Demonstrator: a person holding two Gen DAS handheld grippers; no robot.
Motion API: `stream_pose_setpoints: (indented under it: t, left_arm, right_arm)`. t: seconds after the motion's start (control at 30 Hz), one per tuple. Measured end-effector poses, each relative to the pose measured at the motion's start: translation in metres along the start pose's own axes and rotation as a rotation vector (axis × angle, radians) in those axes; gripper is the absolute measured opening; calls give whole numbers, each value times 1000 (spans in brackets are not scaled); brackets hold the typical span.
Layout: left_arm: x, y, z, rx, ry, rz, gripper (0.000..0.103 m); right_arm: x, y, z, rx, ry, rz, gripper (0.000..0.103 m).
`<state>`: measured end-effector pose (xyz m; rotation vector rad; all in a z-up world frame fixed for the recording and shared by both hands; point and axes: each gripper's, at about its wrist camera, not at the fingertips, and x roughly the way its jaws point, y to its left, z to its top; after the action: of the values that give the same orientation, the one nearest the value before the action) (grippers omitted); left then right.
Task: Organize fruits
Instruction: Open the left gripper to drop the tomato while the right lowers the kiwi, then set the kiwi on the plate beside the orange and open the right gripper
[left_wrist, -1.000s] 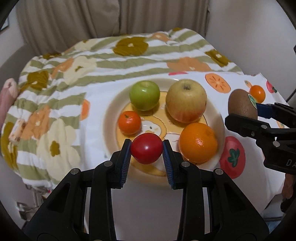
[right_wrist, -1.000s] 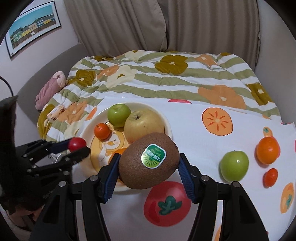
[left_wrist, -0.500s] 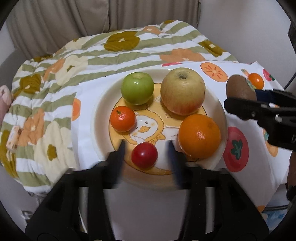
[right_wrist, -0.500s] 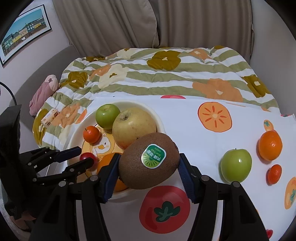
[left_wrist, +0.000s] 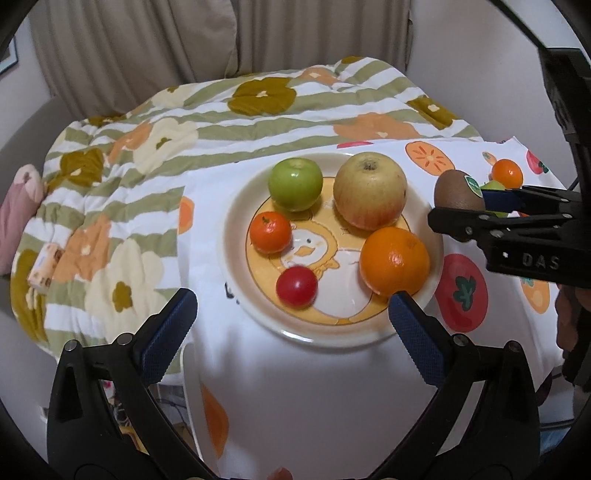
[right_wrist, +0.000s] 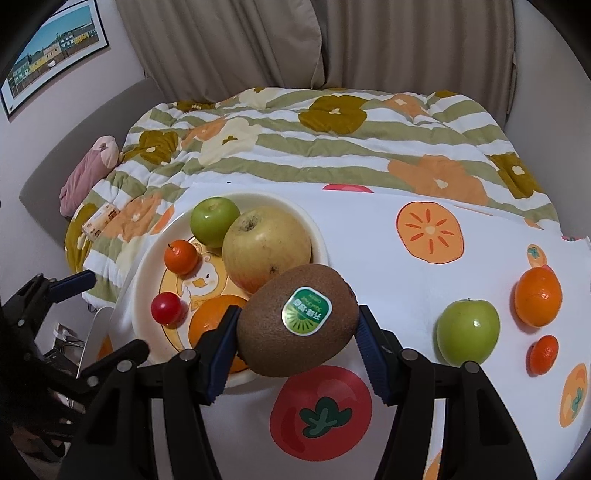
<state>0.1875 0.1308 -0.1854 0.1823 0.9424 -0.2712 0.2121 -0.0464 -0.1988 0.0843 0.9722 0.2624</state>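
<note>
On the plate (left_wrist: 236, 258) five fruits already sit, the left gripper (left_wrist: 291, 317) opening empty near the cherry tomato (left_wrist: 296, 287), the right gripper (right_wrist: 297, 338) clamping a kiwi (right_wrist: 295, 319), three fruits (right_wrist: 467, 330) still on the cloth (right_wrist: 369, 236).

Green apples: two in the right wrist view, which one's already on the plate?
The green apple at the plate's far rim, beside the big yellow apple. The other green apple sits on the printed cloth, off the plate.

Kiwi (right_wrist: 297, 320) hides orange (right_wrist: 211, 318) — partly.
</note>
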Motion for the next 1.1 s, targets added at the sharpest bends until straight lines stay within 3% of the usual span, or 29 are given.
stream_pose_setpoints:
  t: [0.7,0.73,0.77,0.83,1.1]
  left_arm:
    - [4,3,-11,-19,13,6,103]
    - [4,3,-10,-21,13,7,103]
    - [4,4,-11,-19,13,6,103]
    - [2,3,-10,-23,10,9,103]
    - [-9,-1,-8,-33,-1,24,103]
  right_arm:
    - [22,3,3,58,6,52,59]
    - [21,3,3,61,3,60,66]
    - [18,3,3,63,-6,68,82]
    - [14,3,2,61,-23,77,98]
    - [2,4,-5,40,-30,76,98]
